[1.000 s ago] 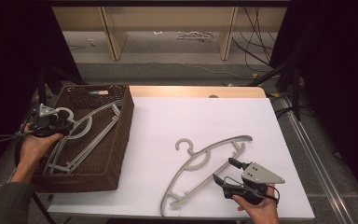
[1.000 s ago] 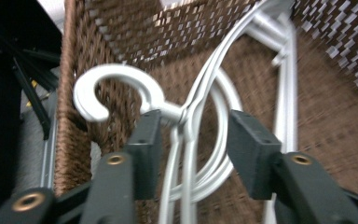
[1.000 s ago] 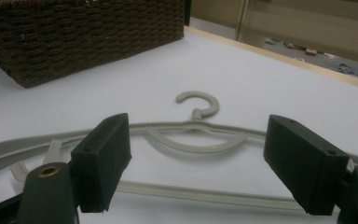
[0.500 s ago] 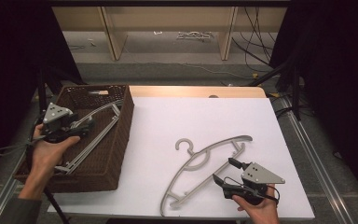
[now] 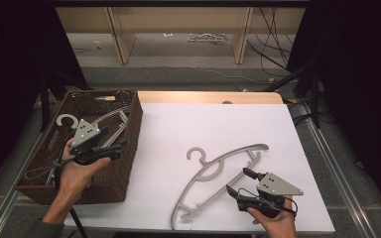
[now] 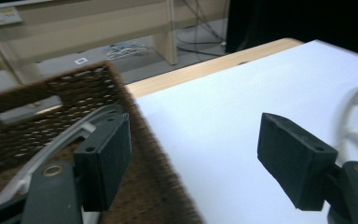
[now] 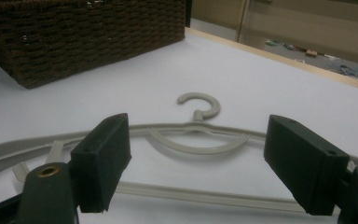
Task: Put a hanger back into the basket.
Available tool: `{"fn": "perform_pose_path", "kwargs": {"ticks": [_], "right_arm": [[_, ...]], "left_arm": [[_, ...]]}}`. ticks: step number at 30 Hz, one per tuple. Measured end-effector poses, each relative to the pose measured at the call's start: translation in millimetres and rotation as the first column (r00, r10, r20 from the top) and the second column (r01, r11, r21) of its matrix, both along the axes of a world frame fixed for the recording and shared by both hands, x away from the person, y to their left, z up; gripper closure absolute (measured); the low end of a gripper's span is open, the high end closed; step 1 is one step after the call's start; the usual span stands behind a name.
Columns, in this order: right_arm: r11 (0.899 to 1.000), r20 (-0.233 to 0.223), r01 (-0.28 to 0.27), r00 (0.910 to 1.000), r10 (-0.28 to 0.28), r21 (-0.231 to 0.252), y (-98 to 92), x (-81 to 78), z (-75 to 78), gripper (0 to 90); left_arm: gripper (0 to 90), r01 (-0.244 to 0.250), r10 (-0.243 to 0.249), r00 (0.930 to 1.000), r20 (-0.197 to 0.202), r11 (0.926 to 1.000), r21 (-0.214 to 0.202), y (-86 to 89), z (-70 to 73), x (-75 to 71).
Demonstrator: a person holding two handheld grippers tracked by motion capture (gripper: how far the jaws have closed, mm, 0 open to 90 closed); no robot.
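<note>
A white table (image 5: 218, 134) is seen from above, with a dark wicker basket (image 5: 129, 148) at its left edge and a grey hanger (image 5: 213, 181) lying flat on the bare surface towards the right. The left gripper (image 5: 121, 147) is held over the basket near its right wall, pointed towards the table. Its jaws have just been opening and are spread wide, with nothing between them. In the left gripper view, the basket's rim (image 6: 135, 121) is seen running between the two black pads (image 6: 105, 158), with white table beyond. Grey hangers (image 5: 104, 121) are laid inside the basket, one hook (image 5: 67, 120) curling near the far left corner. The right gripper (image 5: 238, 182) is held low over the table's near right part, just beside the lower bar of the hanger on the table. Its jaws are spread apart and nothing is grasped. In the right gripper view, that hanger (image 7: 200, 140) is seen lying across the table just past the open pads (image 7: 303, 163), its hook pointing away, and the basket (image 7: 84, 32) stands well beyond it at the upper left.
</note>
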State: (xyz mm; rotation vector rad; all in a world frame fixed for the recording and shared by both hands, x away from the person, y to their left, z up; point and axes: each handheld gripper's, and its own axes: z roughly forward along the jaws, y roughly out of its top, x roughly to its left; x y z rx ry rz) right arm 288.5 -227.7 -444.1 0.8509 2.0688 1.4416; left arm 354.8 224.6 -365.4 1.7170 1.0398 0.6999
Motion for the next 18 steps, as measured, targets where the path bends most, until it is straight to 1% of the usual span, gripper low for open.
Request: {"fn": "perform_pose_path", "kwargs": {"ticks": [2,3,4,5,6,7,8,9,11,12,13,14,15,16,17,18], "right_arm": [[1.0,0.0,0.004,1.0,-0.004,-0.004,-0.5,0.2,0.3,23.8],[1.0,-0.009,0.006,0.9999,-0.006,-0.012,-1.0,-0.3,0.8,23.7],[1.0,-0.008,0.004,1.0,-0.004,-0.011,-0.9,-0.5,0.8,23.8],[1.0,-0.013,0.006,0.9999,-0.006,-0.02,-1.5,-1.3,1.7,23.8],[1.0,-0.021,-0.002,0.9998,0.002,0.002,-0.2,-1.4,1.1,23.8],[1.0,-0.004,0.009,1.0,-0.009,-0.007,-1.2,-0.9,1.6,23.8],[1.0,-0.004,0.009,1.0,-0.009,-0.003,-1.3,-0.6,1.3,23.8],[1.0,-0.033,0.001,0.9995,-0.001,0.0,-1.4,-1.4,1.5,23.7],[1.0,-0.032,0.001,0.9995,-0.001,0.001,-1.5,-1.3,1.5,23.7],[1.0,-0.009,0.006,0.9999,-0.006,-0.005,-1.9,-0.4,1.6,23.7],[1.0,-0.006,0.006,1.0,-0.006,-0.007,-2.1,-0.2,1.6,23.7],[1.0,-0.023,0.003,0.9997,-0.003,-0.001,-1.7,-0.8,1.5,23.7],[1.0,-0.01,0.001,0.9999,-0.001,-0.005,-2.5,0.2,1.4,23.6],[1.0,-0.006,0.004,1.0,-0.004,-0.005,-2.7,0.4,1.2,23.6],[1.0,-0.013,0.008,0.9999,-0.008,-0.014,-3.6,-0.6,1.9,23.6],[1.0,-0.018,-0.003,0.9998,0.003,0.018,-2.0,-0.2,0.5,23.6]], "left_arm": [[25.3,0.013,-0.013,0.9999,0.009,0.9999,-0.004,-7.1,-2.2,-4.3],[25.3,0.024,-0.024,0.9996,0.012,0.9997,0.002,-10.9,-3.2,-6.3],[25.1,0.033,-0.033,0.9994,0.014,0.9995,0.002,-14.8,-4.1,-8.2],[24.5,0.044,-0.044,0.999,0.013,0.999,-0.009,-18.7,-5.0,-10.0],[24.3,0.058,-0.058,0.9982,0.016,0.9982,-0.013,-22.5,-6.1,-11.4],[24.2,0.068,-0.068,0.9975,0.021,0.9977,-0.009,-26.3,-7.1,-13.1],[24.2,0.08,-0.079,0.9964,0.029,0.9968,-0.006,-30.0,-8.4,-14.7],[23.9,0.087,-0.087,0.9957,0.03,0.9962,0.0,-33.1,-9.6,-16.8],[23.3,0.101,-0.1,0.9944,0.034,0.9949,-0.002,-39.2,-13.9,-20.3],[23.3,0.102,-0.102,0.9941,0.035,0.9948,-0.001,-41.7,-16.2,-22.1],[23.0,0.107,-0.107,0.9936,0.036,0.9942,-0.009,-44.4,-19.3,-23.4],[22.9,0.112,-0.112,0.993,0.039,0.9936,-0.01,-46.8,-22.5,-24.6],[22.3,0.116,-0.115,0.9926,0.039,0.9933,-0.002,-48.6,-25.0,-26.2],[21.5,0.119,-0.118,0.9923,0.036,0.9929,-0.003,-50.3,-27.5,-27.6],[20.8,0.118,-0.118,0.9926,0.031,0.9929,-0.014,-51.6,-29.6,-28.9],[20.4,0.118,-0.118,0.9927,0.028,0.9927,-0.024,-52.5,-31.1,-30.0]]}}
